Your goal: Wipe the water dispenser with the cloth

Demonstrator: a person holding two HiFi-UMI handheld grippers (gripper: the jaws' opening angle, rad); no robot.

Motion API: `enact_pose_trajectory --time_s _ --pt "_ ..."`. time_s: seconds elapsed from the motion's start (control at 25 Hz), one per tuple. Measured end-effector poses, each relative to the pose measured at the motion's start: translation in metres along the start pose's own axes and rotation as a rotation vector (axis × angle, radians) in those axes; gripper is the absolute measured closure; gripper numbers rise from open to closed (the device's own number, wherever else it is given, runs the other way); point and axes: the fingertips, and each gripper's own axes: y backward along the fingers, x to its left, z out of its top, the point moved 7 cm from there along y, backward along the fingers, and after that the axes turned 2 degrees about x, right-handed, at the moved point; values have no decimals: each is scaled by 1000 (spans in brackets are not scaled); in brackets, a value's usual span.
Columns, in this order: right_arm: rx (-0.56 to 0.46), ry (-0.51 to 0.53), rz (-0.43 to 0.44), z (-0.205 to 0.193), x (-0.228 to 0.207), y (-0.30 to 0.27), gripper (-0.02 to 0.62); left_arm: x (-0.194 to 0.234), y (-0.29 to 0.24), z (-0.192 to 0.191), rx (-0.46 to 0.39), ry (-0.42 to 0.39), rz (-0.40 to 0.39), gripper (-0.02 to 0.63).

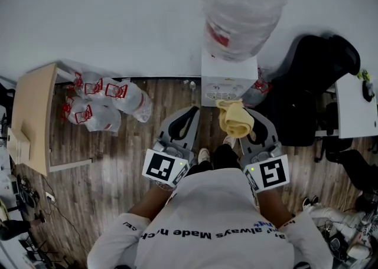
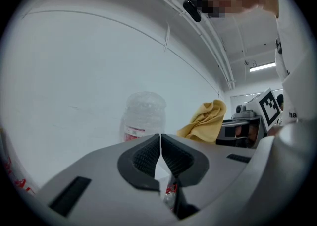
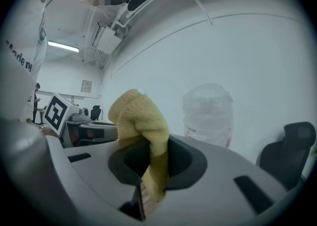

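Observation:
The white water dispenser [image 1: 229, 82] stands against the wall with a large clear bottle [image 1: 239, 8] on top; the bottle [image 2: 143, 116] [image 3: 208, 113] also shows in both gripper views. My right gripper [image 1: 243, 121] is shut on a bunched yellow cloth [image 1: 235, 118] [image 3: 143, 126], held just in front of the dispenser's lower front. The cloth [image 2: 205, 121] appears at the right in the left gripper view. My left gripper [image 1: 190, 114] is shut with nothing between its jaws, to the left of the dispenser.
Several clear bags with red print [image 1: 100, 105] lie on the wooden floor at the left, beside a light wooden table [image 1: 32, 117]. A black office chair [image 1: 313, 79] stands right of the dispenser, next to a white desk [image 1: 354, 105].

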Motion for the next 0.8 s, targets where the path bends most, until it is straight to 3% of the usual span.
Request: enact_pose_trajectory --time_s 0.4,0.8 --pt "3 -17 -21 -5 -23 -10 534 5 -24 -3 11 14 -6 580" --pt "-6 -33 -34 -6 -80 -26 534 1 -84 0 11 -4 -11 580"
